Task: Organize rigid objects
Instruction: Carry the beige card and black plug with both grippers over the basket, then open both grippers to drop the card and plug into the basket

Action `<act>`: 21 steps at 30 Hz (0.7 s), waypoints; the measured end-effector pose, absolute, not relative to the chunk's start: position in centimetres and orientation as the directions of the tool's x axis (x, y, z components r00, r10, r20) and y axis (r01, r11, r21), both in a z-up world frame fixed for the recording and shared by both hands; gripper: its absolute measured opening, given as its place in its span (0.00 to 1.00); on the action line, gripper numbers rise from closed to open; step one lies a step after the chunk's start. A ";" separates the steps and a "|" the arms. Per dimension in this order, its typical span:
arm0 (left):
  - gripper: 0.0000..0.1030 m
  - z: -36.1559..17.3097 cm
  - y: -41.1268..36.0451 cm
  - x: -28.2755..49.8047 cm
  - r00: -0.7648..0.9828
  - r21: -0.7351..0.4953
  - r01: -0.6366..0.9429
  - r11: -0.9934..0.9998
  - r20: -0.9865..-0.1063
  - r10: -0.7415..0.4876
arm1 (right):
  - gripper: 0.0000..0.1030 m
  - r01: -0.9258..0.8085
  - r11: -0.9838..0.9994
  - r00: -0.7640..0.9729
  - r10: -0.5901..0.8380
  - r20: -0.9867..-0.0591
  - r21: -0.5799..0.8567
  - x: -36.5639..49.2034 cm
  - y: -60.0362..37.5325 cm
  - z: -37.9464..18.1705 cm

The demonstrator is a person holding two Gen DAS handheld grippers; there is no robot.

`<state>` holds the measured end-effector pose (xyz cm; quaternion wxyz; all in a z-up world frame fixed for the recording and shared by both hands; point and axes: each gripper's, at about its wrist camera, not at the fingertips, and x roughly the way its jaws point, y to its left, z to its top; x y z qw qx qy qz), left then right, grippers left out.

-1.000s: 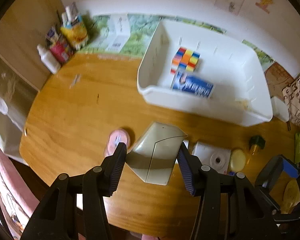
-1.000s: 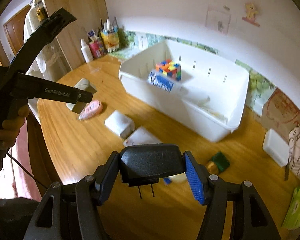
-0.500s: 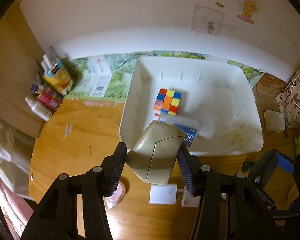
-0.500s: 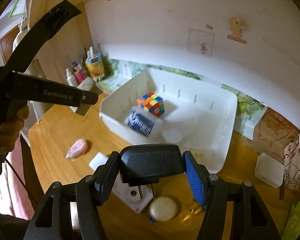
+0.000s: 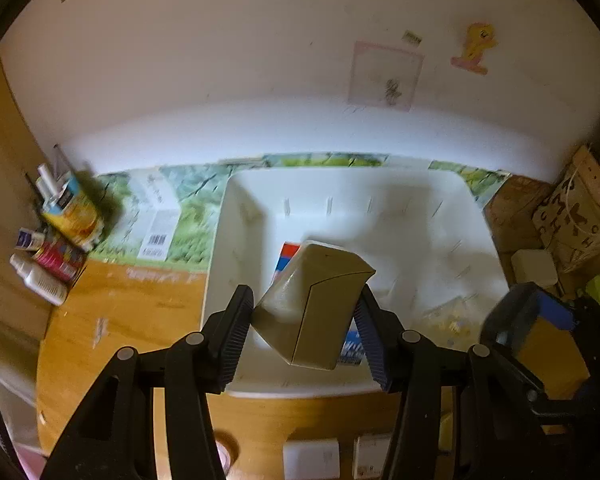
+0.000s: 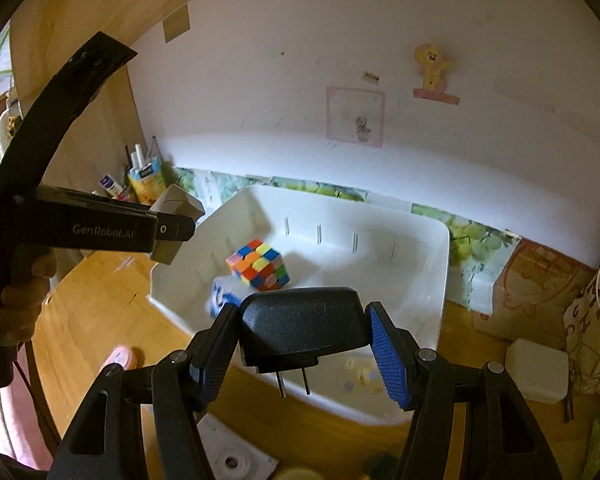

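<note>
In the left wrist view, the left gripper (image 5: 305,316) is clamping a beige angular box (image 5: 314,306) between both pads, tilted, and it is hanging over the near part of the white bin (image 5: 244,216); a second ago that same box was hovering above bare table well short of the bin, so the bin has been sliding in underneath it. A blue carton (image 5: 350,352) is peeking out behind the box, and only a red-and-blue sliver of the cube is showing. The wooden table (image 5: 128,320) is carrying bottles and tubes (image 5: 52,252) at its far left, with a white wall behind. Over in the right wrist view, the right gripper (image 6: 306,350) is grasping a black plug adapter (image 6: 304,330), prongs pointing down, right over the bin's near rim (image 6: 300,396); a second ago it was sitting back over the table with the bin far ahead. Inside the bin, the coloured puzzle cube (image 6: 260,264) is resting just beside the blue carton (image 6: 220,298). At left, a hand (image 6: 24,300) is gripping the left gripper's handle, its box (image 6: 176,224) poised at the bin's left edge. Stickers are dotting the wall, and a small white box (image 6: 536,372) is sitting at the table's right.
</note>
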<state>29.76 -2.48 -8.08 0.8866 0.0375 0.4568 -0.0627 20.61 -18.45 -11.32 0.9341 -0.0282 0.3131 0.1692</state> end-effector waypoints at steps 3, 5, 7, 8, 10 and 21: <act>0.54 -8.4 -2.8 30.0 0.596 0.002 0.180 0.984 -0.796 -0.107 | 0.63 -0.312 0.949 0.756 0.276 -0.593 0.044 21.6 -18.3 -11.7; 0.54 -8.5 -2.9 30.0 0.618 -0.002 0.202 0.979 -0.776 -0.128 | 0.63 -0.299 0.953 0.762 0.264 -0.592 0.040 22.1 -18.3 -12.0; 0.54 -8.5 -3.0 30.0 0.639 -0.004 0.213 0.977 -0.756 -0.143 | 0.63 -0.289 0.956 0.764 0.262 -0.589 0.050 22.4 -18.4 -12.2; 0.54 -8.5 -3.0 30.0 0.647 -0.007 0.217 0.976 -0.747 -0.149 | 0.63 -0.282 0.958 0.765 0.259 -0.589 0.055 22.6 -18.5 -12.4; 0.54 -8.5 -2.9 30.0 0.663 -0.014 0.223 0.975 -0.731 -0.162 | 0.63 -0.272 0.960 0.765 0.255 -0.591 0.061 22.8 -18.6 -12.6; 0.60 -9.1 -3.3 30.1 0.652 0.001 0.248 0.969 -0.740 -0.166 | 0.63 -0.223 0.971 0.766 0.229 -0.600 0.086 23.3 -19.2 -12.8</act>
